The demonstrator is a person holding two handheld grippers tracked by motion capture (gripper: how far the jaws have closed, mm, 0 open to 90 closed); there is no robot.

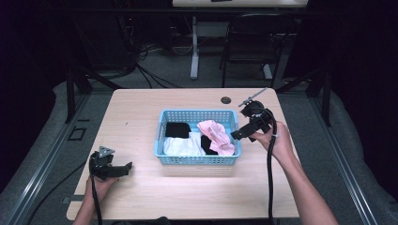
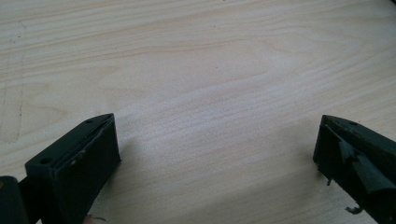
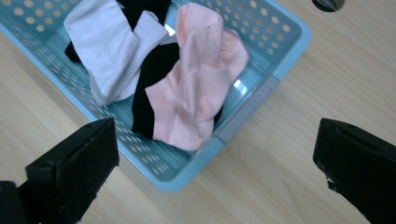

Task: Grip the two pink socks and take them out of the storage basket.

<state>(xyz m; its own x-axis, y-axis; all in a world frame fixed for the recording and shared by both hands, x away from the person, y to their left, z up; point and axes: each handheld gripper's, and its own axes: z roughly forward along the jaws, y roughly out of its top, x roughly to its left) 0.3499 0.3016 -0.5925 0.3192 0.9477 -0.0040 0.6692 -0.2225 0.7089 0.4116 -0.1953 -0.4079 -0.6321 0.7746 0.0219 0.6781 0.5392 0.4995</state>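
My right gripper [image 1: 236, 135] hangs just over the right end of the basket [image 1: 197, 161], tilted down toward it, its two blocky black jaws spread wide with nothing between them. The basket is a shallow rectangle of pale blue plastic, its walls and floor pierced with rows of small round holes and its corners rounded, sitting in the middle of the table [image 1: 141, 117].

Inside it lie soft, crumpled socks. The pink sock [image 3: 196, 79] is a smooth knit, folded over itself and draped against the near corner, nearly up to the rim. Under and beside it a black sock [image 3: 152, 84] shows as a flat, dark, matte strip. A white sock [image 3: 109, 51] with a ribbed cuff lies bunched toward the other end, and another dark piece [image 1: 177, 129] sits at the far left corner.

My left gripper [image 1: 123, 169] rests low at the near left of the table, well apart from the basket. Its jaws are also wide apart and empty, their square-cut rubbery pads facing each other over bare tabletop, a light wood-grain surface with fine wavy lines. A small round hole [image 1: 226, 100] sits near the table's far edge.
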